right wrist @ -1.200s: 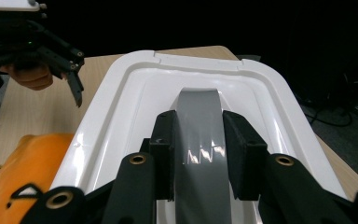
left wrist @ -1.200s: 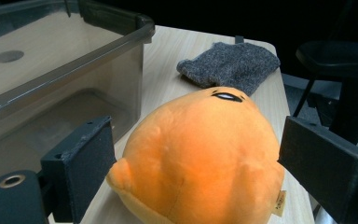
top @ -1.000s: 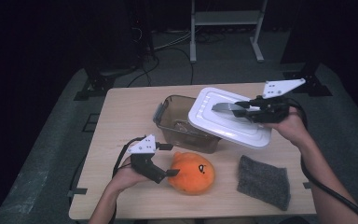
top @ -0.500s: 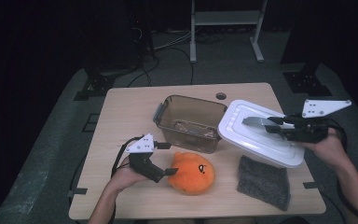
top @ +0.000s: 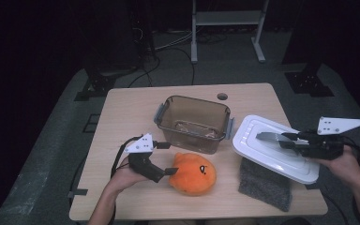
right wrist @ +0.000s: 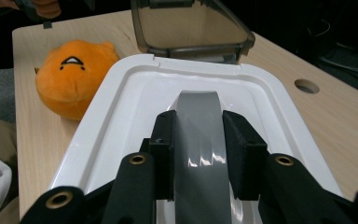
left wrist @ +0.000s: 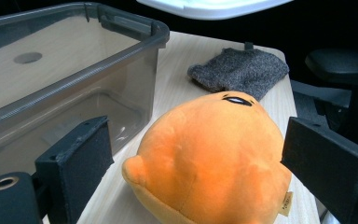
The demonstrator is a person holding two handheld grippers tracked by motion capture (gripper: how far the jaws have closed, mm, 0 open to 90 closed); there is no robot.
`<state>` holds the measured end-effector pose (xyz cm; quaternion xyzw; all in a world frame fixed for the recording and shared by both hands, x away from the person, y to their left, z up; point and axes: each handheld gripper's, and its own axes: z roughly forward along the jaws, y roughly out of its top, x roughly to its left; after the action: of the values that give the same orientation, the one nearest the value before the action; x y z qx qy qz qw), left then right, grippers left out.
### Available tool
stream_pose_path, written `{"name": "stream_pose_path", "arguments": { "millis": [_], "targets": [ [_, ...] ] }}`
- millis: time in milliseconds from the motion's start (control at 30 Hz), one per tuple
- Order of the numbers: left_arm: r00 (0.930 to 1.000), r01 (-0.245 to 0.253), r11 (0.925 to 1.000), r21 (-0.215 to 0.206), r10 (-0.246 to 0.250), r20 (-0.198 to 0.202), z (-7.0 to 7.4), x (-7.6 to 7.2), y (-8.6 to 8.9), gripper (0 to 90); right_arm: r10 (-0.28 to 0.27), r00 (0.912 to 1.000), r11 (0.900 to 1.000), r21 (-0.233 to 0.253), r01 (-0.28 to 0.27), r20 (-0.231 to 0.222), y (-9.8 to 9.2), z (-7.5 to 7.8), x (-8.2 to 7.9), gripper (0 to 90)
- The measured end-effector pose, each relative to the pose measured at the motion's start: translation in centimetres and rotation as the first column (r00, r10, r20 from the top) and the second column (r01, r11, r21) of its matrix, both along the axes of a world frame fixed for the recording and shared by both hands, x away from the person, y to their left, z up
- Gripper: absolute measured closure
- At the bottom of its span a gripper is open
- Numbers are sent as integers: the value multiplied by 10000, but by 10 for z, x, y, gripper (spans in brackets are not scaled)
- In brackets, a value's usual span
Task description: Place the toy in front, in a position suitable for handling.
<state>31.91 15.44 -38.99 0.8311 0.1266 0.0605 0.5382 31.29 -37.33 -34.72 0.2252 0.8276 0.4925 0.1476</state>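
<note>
A person sits at the near edge of a wooden table (top: pixel 122 108) with a pair of tongs in each hand. The right gripper (top: pixel 288 140) is squeezed tight on the grey handle (right wrist: pixel 198 126) of a white lid (top: pixel 272 147). The lid is tilted and held up by the right edge of the table, partly over a grey cloth (top: pixel 265 185) that lies near the front right corner. I cannot tell if the lid touches the cloth. The left gripper (top: pixel 168 158) is near the front edge, left of the middle. Its jaws are spread wide, one on each side of the near end of an orange plush toy (top: pixel 193 172). In the left gripper view the black pads (left wrist: pixel 77 158) stand apart from the toy and do not press it. The toy has a little face on it and lies on the table just in front of a clear brown box (top: pixel 194 122). The box sits in the middle of the table, closer to the far edge, and it is open on top. A small round hole (top: pixel 222 96) is in the table close to the far edge.
</note>
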Motion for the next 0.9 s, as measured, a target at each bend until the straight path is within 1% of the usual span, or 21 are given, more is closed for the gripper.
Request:
{"name": "stream_pose_path", "arguments": {
  "millis": [67,200,333,467,700,900],
  "targets": [
    [10000,-14,10000,-7,14,34,0,0,0,78,-44,9999,10000,-50,43,-155,-2,-6,-1,656],
    [10000,-35,10000,-13,35,25,0,0,1,79,-61,9995,9999,-118,57,-298,-3,-18,-1,655],
    [10000,-57,10000,-21,57,36,1,0,2,78,-81,9985,9996,-257,67,-535,-2,-30,1,655],
    [10000,-54,10000,-27,54,41,1,0,2,78,-93,9968,9999,-149,82,-798,1,-47,3,655],
    [9999,-112,9999,-51,112,94,2,0,5,78,-39,9937,10000,-49,33,-1124,10,-73,7,655],
    [9998,-158,9997,-160,160,141,4,0,6,78,-117,9901,9999,-7,117,-1399,13,-90,9,655]
  ]
}}
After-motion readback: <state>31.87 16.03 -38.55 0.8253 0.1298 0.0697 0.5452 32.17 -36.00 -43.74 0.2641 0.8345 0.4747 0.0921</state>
